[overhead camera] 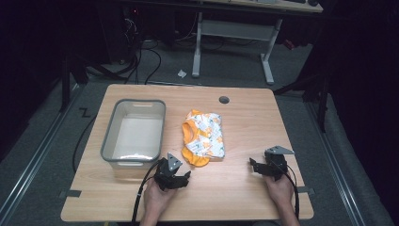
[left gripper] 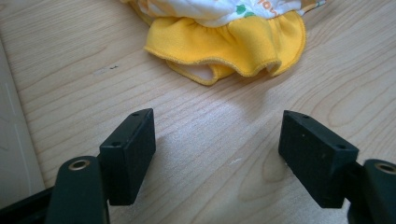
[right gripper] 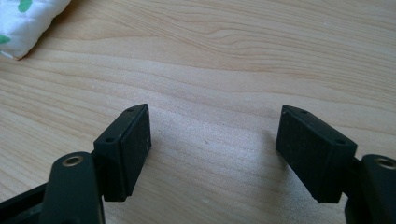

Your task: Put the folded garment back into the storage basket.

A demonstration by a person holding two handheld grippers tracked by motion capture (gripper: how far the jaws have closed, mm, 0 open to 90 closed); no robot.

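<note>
A small folded garment, white with an orange print and a yellow frilled hem, lies in the middle of the wooden table. My left gripper rests near the front edge, just below the garment's yellow hem, open with bare wood between its jaws. My right gripper sits at the front right, also open over bare wood, and a corner of the white cloth shows at the top left of the right gripper view.
A grey plastic tub, nothing inside it, stands left of the garment; its pale wall edges the left gripper view. A round cable hole is in the far tabletop. Beyond the table stand a desk frame and floor cables.
</note>
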